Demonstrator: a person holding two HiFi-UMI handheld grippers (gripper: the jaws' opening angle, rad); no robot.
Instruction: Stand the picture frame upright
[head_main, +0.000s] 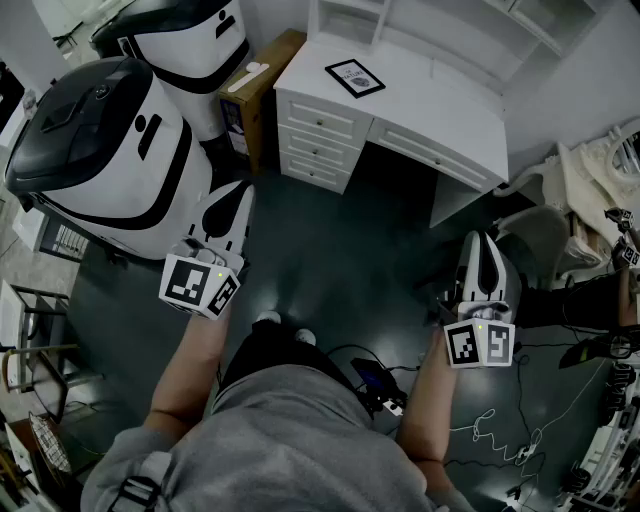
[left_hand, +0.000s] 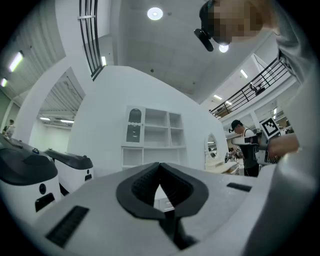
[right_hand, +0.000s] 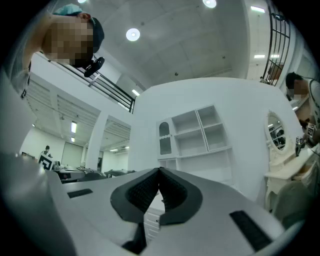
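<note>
Left gripper (head_main: 238, 200): jaws closed tip to tip with nothing between them, as its own view shows (left_hand: 159, 166); held over the floor (head_main: 330, 250), touching nothing, aimed toward the desk.

Right gripper (head_main: 482, 245): jaws likewise pressed together and empty (right_hand: 160, 171); held over the floor, level with the left, just short of the desk's right end.

Frame (head_main: 355, 77): black-edged, lying flat on the desk top toward its back left, well apart from both grippers.

Desk (head_main: 440, 105): white, with a drawer stack (head_main: 315, 140) under its left end and a white shelf unit (left_hand: 152, 137) rising behind.

Room, left to right:
- two large white-and-black machines (head_main: 100, 150);
- a cardboard box (head_main: 262, 85) between the machines and the desk;
- dark, glossy floor;
- cables (head_main: 490, 420) trailing at lower right;
- a chair (head_main: 545, 235) draped with pale cloth at the right edge.

A person (left_hand: 245, 145) stands in the background of the left gripper view.
</note>
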